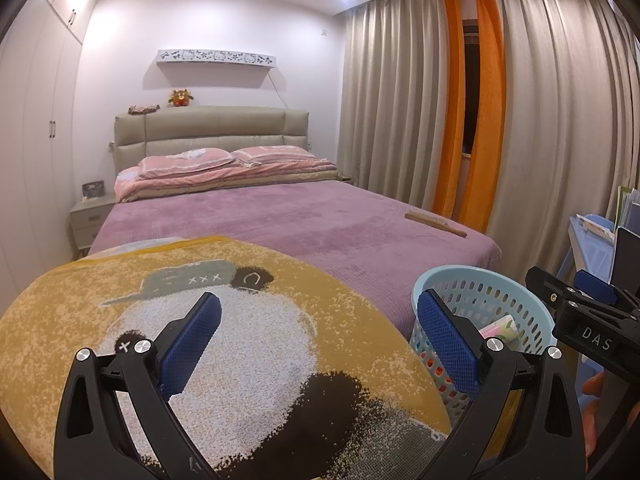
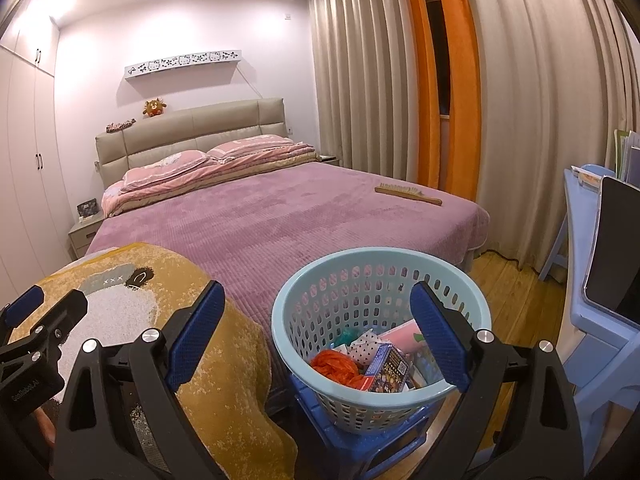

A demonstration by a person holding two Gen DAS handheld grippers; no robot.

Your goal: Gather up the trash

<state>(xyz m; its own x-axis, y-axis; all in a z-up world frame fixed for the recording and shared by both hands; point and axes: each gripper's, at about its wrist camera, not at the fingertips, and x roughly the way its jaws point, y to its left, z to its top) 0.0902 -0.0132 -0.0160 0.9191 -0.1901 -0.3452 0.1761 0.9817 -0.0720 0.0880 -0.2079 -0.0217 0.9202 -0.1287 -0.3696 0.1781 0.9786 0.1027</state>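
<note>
Left wrist view: the left gripper [image 1: 318, 344] hangs with its blue-padded jaws spread wide and nothing between them, above a yellow rug [image 1: 72, 320] printed with a panda face, which lies draped over the foot of the bed. Beyond it the purple bedspread [image 1: 280, 224] carries a wooden brush [image 1: 435, 222] near its right edge; pink pillows [image 1: 224, 158] sit against the beige headboard [image 1: 212, 126]. A light-blue perforated basket [image 1: 500, 300] stands at the right, beside the bed corner and partly hidden behind the right-hand finger; a pale pink-and-green packet shows inside it. The right gripper's body enters from the right edge, above the basket's far side.

Right wrist view: the right gripper [image 2: 318, 340] is likewise wide open and holds nothing; it is poised over the near rim of the basket [image 2: 288, 304]. The collected trash lies in the basket bottom: an orange crumpled bag [image 2: 336, 368], a dark printed box [image 2: 390, 368], a pink carton [image 2: 400, 336] and a dotted wrapper [image 2: 366, 342]. The basket rests on a blue plastic stool [image 2: 400, 436], just beside the rug-covered bed corner. The left gripper appears at the lower left over the rug. A blue desk [image 2: 592, 320] stands at the right, beige curtains [image 2: 360, 80] with orange curtains [image 2: 460, 80] behind
</note>
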